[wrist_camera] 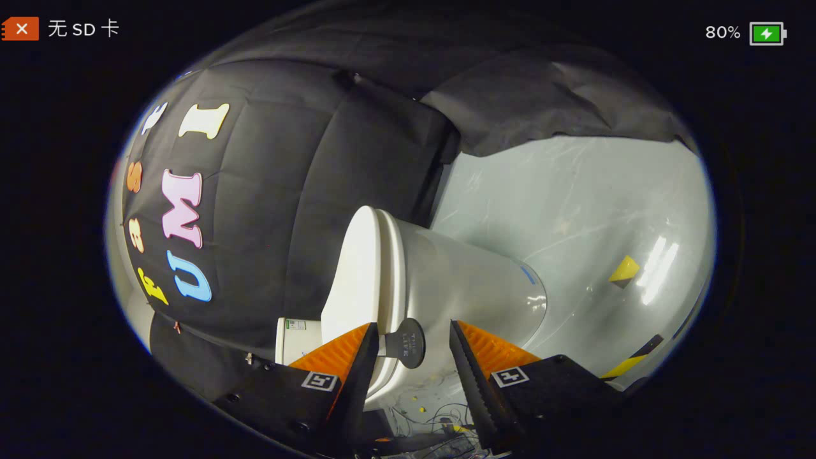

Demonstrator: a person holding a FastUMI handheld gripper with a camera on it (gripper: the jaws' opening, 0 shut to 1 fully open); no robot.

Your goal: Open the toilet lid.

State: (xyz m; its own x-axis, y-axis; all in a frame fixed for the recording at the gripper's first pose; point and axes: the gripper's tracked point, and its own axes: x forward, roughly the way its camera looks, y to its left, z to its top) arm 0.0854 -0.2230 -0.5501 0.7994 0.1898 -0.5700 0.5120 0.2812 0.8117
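The view is rolled, so the white toilet (465,287) appears lying on its side. Its lid (358,274) rests flat against the seat and bowl, down. A dark round pull tab (409,343) sticks out from the lid's front edge. My gripper (411,358) is open, and the tab sits in the gap between the two fingertips, close to one finger (363,357) and clearly apart from the other (468,360). Neither finger visibly presses on it. The tank (292,341) shows behind the lid, partly hidden by a finger.
The glossy grey floor (574,210) spreads beyond the bowl, marked with a yellow tape patch (625,270) and a yellow-black strip (632,362). Black cloth wall (280,210) hangs behind the tank. Loose cables (440,417) lie on the floor near the toilet's base.
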